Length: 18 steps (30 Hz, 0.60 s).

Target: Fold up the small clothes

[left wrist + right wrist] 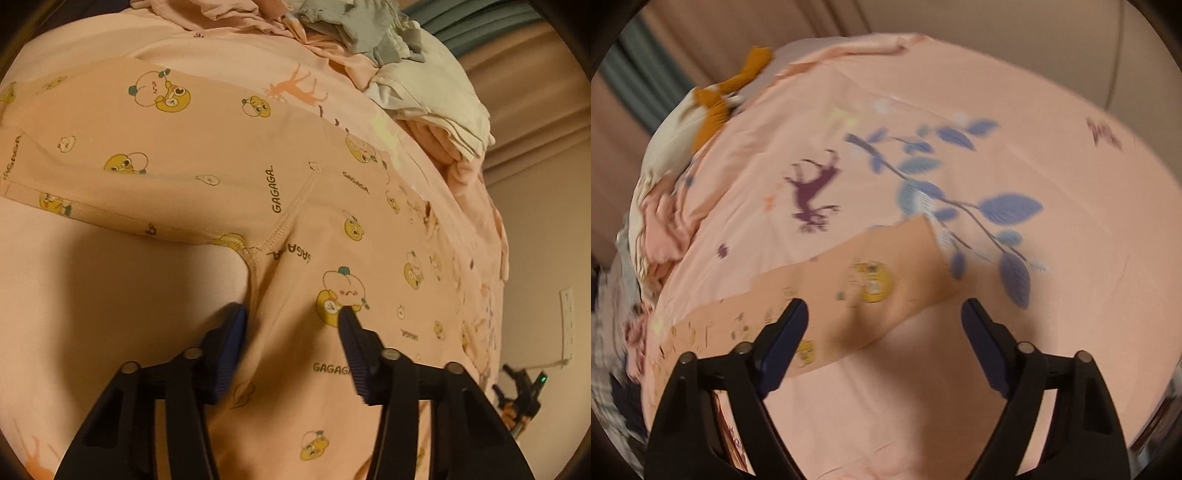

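A small peach garment [229, 155] printed with cartoon faces and "GAGAGA" lies spread flat on the pink bedsheet [110, 288]. My left gripper [291, 321] is low over its stitched seam, jaws apart. One fingertip [232, 325] is at the garment's edge by the bare sheet, the other [349, 321] rests on the printed cloth, and the fabric between them lies unpinched. In the blurred right wrist view, one narrow end of the garment [871, 288] stretches across the sheet [1034, 369]. My right gripper [884, 314] stands open just over it, holding nothing.
A heap of unfolded clothes, grey-green [354, 26] and cream [436, 96], sits at the far side of the bed. A cream and mustard piece [713, 110] lies at the bed's far left edge. A black device with a green light [524, 391] stands beyond the bed's right edge.
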### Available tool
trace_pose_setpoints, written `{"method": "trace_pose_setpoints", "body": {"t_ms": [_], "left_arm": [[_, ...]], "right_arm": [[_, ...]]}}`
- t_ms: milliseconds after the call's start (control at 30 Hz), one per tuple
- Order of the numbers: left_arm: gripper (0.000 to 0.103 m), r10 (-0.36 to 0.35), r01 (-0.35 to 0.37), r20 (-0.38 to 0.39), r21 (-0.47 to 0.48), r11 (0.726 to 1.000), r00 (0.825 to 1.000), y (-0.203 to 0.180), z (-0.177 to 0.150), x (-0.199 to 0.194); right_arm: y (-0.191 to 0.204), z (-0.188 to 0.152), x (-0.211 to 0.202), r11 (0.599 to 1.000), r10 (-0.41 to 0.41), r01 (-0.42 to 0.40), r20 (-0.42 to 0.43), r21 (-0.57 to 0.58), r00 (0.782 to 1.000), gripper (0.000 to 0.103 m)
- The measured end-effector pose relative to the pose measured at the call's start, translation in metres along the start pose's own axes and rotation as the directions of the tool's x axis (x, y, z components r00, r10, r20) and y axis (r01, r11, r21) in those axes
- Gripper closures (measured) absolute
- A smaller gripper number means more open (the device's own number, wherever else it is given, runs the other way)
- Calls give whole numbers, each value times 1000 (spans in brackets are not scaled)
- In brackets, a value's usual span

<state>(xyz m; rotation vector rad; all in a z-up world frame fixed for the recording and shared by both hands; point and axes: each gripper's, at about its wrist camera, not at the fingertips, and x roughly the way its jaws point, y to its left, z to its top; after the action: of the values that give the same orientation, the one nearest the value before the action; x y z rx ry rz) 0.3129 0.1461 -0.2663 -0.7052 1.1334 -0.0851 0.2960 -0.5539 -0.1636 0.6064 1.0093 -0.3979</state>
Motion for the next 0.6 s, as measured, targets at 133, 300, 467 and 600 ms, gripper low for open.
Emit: {"method": "trace_pose_setpoints", "body": {"t_ms": [133, 300, 467, 600], "left_arm": [[78, 95, -96, 17, 45, 994, 995, -7, 4, 9], [90, 152, -154, 53, 49, 987, 987, -11, 4, 15], [93, 186, -193, 84, 82, 978, 979, -14, 2, 16], [93, 242, -257, 115, 142, 956, 964, -24, -2, 19]], "right_arm": [[-23, -1, 19, 994, 60, -57, -31, 94, 998, 31], [-34, 0, 34, 972, 145, -144, 9, 184, 989, 69], [-32, -3, 42, 967, 147, -146, 12, 211, 989, 94], [-14, -2, 26, 987, 91, -95, 36, 129, 995, 95]]}}
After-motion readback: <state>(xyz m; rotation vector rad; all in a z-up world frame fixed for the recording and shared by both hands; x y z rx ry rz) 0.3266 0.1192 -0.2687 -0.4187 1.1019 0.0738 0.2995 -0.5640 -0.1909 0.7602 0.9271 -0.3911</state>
